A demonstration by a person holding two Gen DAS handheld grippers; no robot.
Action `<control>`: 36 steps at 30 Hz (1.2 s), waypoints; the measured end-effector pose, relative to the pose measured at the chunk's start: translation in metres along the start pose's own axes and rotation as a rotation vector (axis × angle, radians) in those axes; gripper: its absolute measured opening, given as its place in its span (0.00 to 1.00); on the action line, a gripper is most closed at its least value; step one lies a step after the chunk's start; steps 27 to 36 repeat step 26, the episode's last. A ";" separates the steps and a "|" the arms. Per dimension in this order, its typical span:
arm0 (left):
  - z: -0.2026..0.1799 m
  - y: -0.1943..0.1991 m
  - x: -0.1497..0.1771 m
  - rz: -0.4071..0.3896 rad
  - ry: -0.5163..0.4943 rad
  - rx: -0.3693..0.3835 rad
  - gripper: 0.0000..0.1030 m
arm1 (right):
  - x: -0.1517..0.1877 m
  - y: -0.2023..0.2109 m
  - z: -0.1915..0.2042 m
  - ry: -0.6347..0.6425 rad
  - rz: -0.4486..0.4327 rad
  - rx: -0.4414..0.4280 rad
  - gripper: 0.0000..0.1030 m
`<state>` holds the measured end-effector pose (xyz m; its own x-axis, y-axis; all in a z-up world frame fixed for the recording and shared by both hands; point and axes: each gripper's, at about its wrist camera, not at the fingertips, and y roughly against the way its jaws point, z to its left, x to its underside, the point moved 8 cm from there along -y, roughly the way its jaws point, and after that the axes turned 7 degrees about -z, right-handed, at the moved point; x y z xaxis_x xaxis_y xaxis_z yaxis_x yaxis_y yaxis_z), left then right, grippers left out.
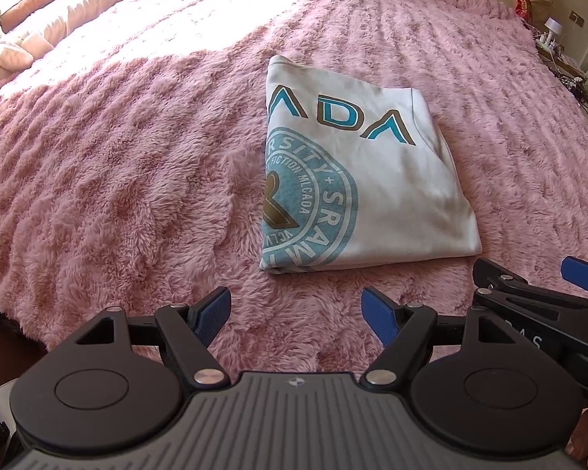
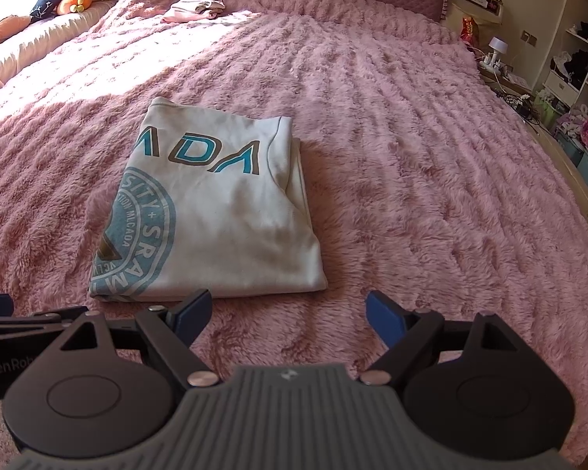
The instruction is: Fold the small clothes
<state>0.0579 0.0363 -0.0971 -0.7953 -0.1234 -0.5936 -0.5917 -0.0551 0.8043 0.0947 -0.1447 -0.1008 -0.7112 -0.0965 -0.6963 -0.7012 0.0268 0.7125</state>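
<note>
A folded white T-shirt [image 1: 376, 180] is lying flat on a fluffy pink blanket [image 1: 117, 180] that is covering the bed, and its print is showing teal capitals edged in brown that read "ADA", the start of the word being lost at the fold. Below them a teal round seal is curving around the partly cut-off words "RSITY + SRAM" on its outer ring and "FICTION MLCAOA" on an inner ring, with a brown emblem at its centre. The shirt is forming a neat, roughly rectangular packet of soft cotton-like cloth, with layered edges stacking along its right side. The blanket's long plush pile is running in wavy ridges, and sunlight is washing out its far left part. The left gripper [image 1: 296, 313] is hovering over the blanket just short of the shirt's near edge, its blue ribbed pads [image 1: 213, 315] standing wide apart and holding nothing. The right gripper [image 2: 288, 315] is hanging beside it, jaws likewise spread and empty, with its left pad near the shirt's near edge. In the right wrist view, pale lettering "GenRob" is showing on the black body of the left gripper at the frame's left edge. A small pale pile of clothing [image 2: 196, 9] is resting far up the bed.
</note>
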 end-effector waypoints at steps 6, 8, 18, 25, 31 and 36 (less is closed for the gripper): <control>-0.001 -0.002 -0.001 -0.016 -0.009 -0.001 0.86 | 0.000 -0.003 -0.002 -0.005 0.007 -0.002 0.79; -0.002 -0.002 -0.001 -0.022 -0.016 -0.005 0.86 | 0.000 -0.004 -0.002 -0.002 0.008 0.000 0.79; -0.002 -0.004 -0.003 -0.036 -0.021 -0.003 0.86 | -0.001 -0.007 0.000 0.000 0.012 0.003 0.79; -0.001 -0.006 -0.001 -0.002 -0.007 0.002 0.86 | -0.002 -0.009 0.001 0.007 0.015 0.005 0.79; 0.000 -0.007 -0.001 0.003 -0.003 0.005 0.86 | -0.002 -0.009 0.001 0.008 0.015 0.005 0.79; 0.000 -0.007 -0.001 0.003 -0.003 0.005 0.86 | -0.002 -0.009 0.001 0.008 0.015 0.005 0.79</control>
